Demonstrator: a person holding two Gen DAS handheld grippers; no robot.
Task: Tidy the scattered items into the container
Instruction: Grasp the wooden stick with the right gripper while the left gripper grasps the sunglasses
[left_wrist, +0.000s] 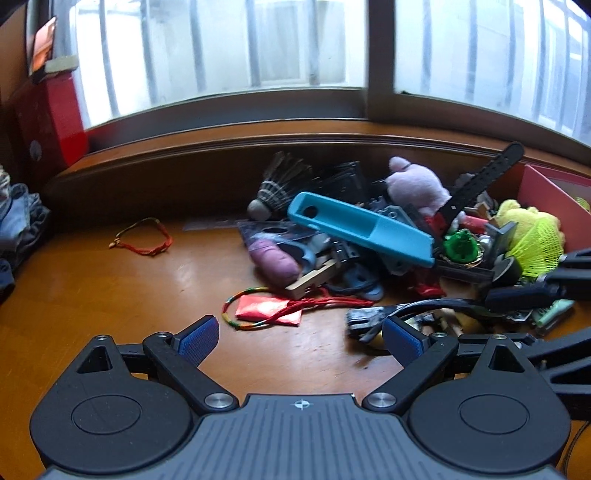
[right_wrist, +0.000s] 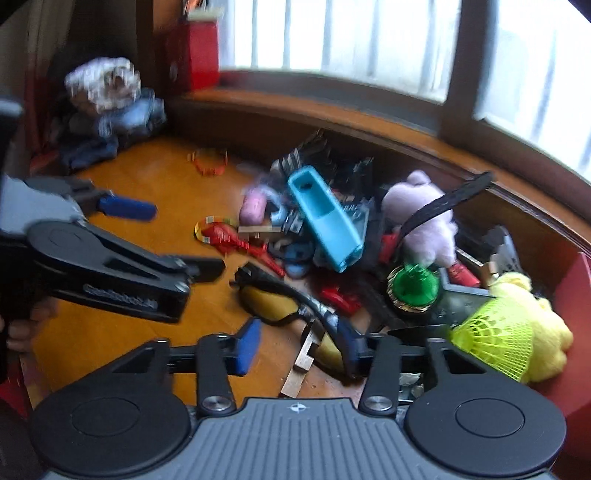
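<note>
Writing — none readable | left claw (left_wrist: 300, 338) spread | right claw (right_wrist: 299, 347) spread — goggles (right_wrist: 273, 301) between

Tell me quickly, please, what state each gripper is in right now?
Left gripper: open, holding nothing, above the wooden desk.
Right gripper: open, its fingers either side of the yellow-lensed goggles, not closed on them.

Glossy brown wooden tabletop (left_wrist: 110, 295) under a window. On it: red cord bracelet (left_wrist: 142, 240) alone at left; red packet w/ multicolour cord loop (left_wrist: 267, 310) near centre; jumbled toy pile (left_wrist: 369, 240) at right; folded clothes (right_wrist: 110, 122) far left.
</note>
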